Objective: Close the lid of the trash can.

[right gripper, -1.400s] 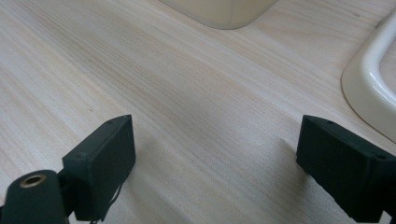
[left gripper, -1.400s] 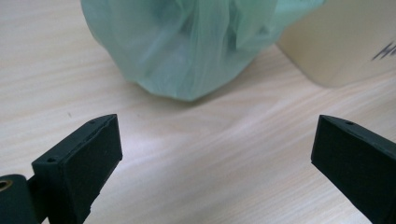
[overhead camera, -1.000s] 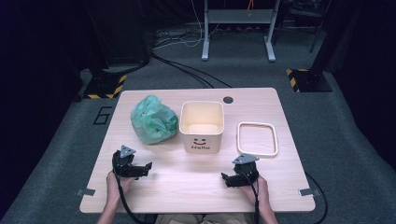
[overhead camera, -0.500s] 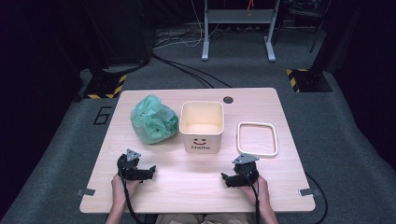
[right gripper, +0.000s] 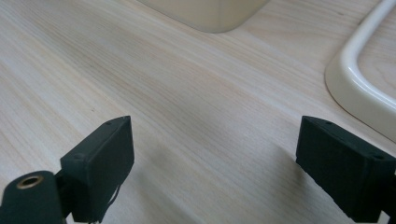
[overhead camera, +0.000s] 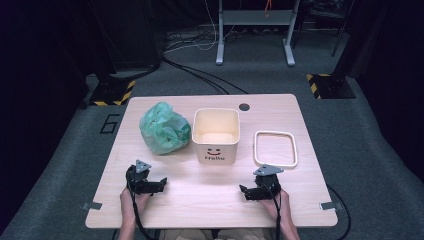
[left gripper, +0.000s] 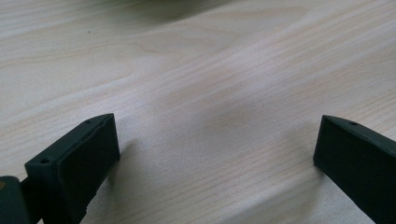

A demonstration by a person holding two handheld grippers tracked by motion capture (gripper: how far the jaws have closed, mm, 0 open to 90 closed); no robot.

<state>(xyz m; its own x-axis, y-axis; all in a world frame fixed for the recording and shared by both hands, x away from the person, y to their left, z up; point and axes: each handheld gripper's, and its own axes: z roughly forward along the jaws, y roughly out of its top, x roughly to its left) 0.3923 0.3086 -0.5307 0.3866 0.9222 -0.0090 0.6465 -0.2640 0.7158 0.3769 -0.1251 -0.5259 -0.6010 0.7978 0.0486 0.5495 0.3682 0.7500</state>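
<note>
A crumpled green plastic bag lies at the table's back left. Beside it stands a cream square bin with a smiley and "Hello" on its front, empty inside. A cream square ring lid lies flat to the bin's right. My left gripper rests near the front left with its jaws pointing right. They stand open over bare wood. My right gripper rests at the front right, open, jaws pointing left. Ahead of it are the bin's base and the ring lid's edge.
The light wooden table has a dark cable hole at its back edge. Beyond it are a grey floor with black cables, a metal stand and striped black-and-yellow feet.
My left gripper has shifted slightly to the right on the table. The right gripper, bag, bin and ring lid have kept still.
</note>
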